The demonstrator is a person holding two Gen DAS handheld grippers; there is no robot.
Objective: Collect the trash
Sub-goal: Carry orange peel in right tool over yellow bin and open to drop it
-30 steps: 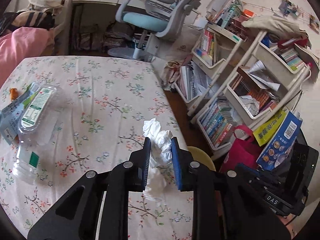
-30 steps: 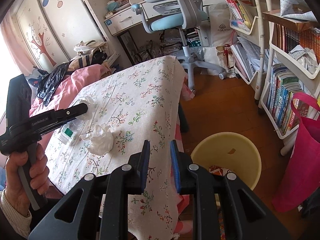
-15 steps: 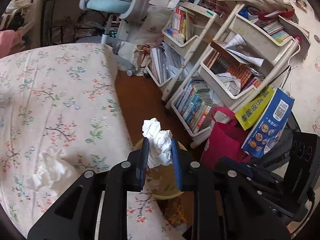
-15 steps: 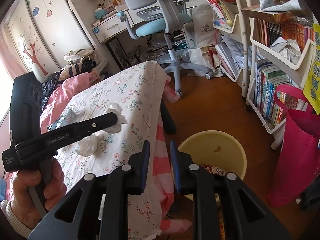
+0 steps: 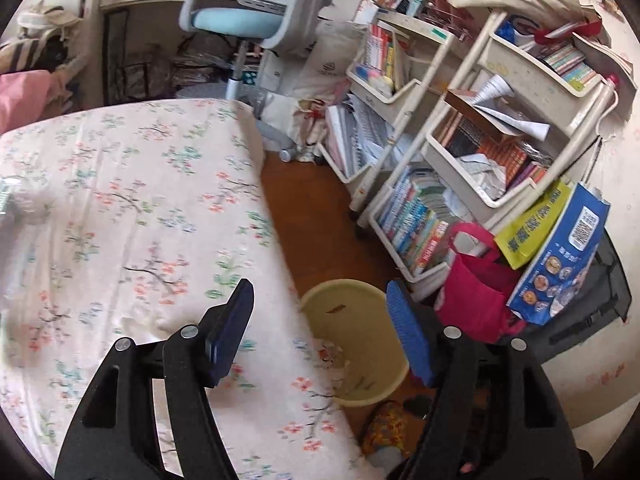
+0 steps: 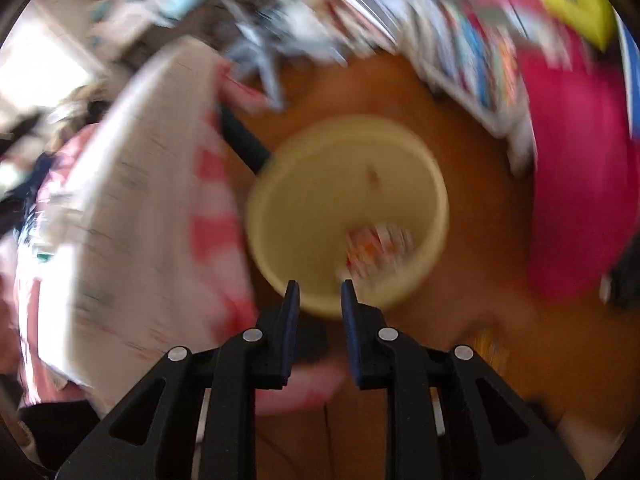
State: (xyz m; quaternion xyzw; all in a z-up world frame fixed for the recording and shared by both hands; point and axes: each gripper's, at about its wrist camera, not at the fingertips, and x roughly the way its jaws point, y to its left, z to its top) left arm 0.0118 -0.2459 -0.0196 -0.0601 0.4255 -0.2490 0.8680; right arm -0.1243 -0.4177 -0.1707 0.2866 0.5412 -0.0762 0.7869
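Your left tool [image 5: 320, 324] has its blue-padded jaws spread wide with nothing between them, hanging over the bench edge above the round pale-yellow plastic bin [image 5: 384, 394] on the brown wooden floor [image 5: 316, 224]. Inside that bin you can see a heap of pale crumpled scraps with orange print [image 5: 334, 356]; which piece is which is too small to tell. Your right tool [image 6: 316, 300] holds its jaws a narrow gap apart, gripping nothing, and points steeply down over the near rim of the same bin [image 6: 436, 200]; that view is badly blurred. Left of the bin lies the bench under its white floral cloth [image 5: 132, 208]. A bright pink tote bag [image 5: 476, 300] stands right of the bin.
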